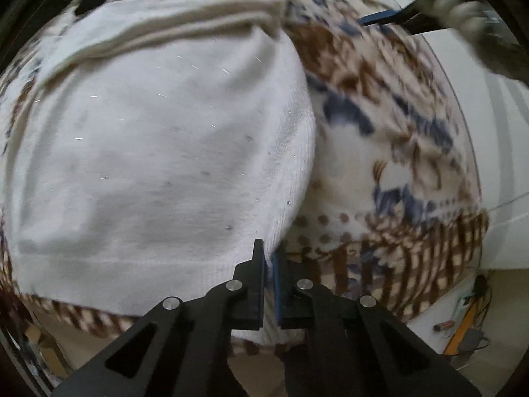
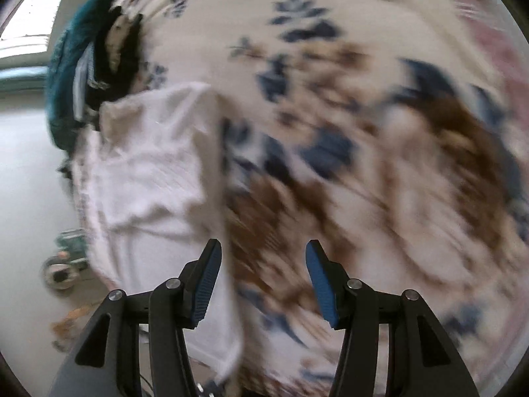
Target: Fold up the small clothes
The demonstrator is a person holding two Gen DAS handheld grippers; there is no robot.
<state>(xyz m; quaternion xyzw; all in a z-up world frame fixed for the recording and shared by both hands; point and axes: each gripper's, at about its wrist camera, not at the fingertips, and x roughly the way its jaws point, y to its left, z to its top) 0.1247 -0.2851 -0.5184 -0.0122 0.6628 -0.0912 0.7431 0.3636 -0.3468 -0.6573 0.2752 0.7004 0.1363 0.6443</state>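
Observation:
A white knitted garment (image 1: 158,152) lies spread on a patterned cloth (image 1: 390,152) with brown and blue prints. My left gripper (image 1: 268,258) is shut on the garment's near right corner at its ribbed hem. My right gripper (image 2: 263,258) is open and empty, just above the patterned cloth (image 2: 363,132), with the white garment's edge (image 2: 155,178) beside its left finger. The right gripper also shows in the left wrist view (image 1: 370,3) at the far top right, open, beyond the garment. Both views are blurred by motion.
A pile of dark teal and black clothes (image 2: 86,66) lies at the far left edge of the patterned surface. The floor (image 2: 26,198) lies to the left, with a small wheeled toy (image 2: 62,264). Tools and cables (image 1: 463,324) lie on the floor at lower right.

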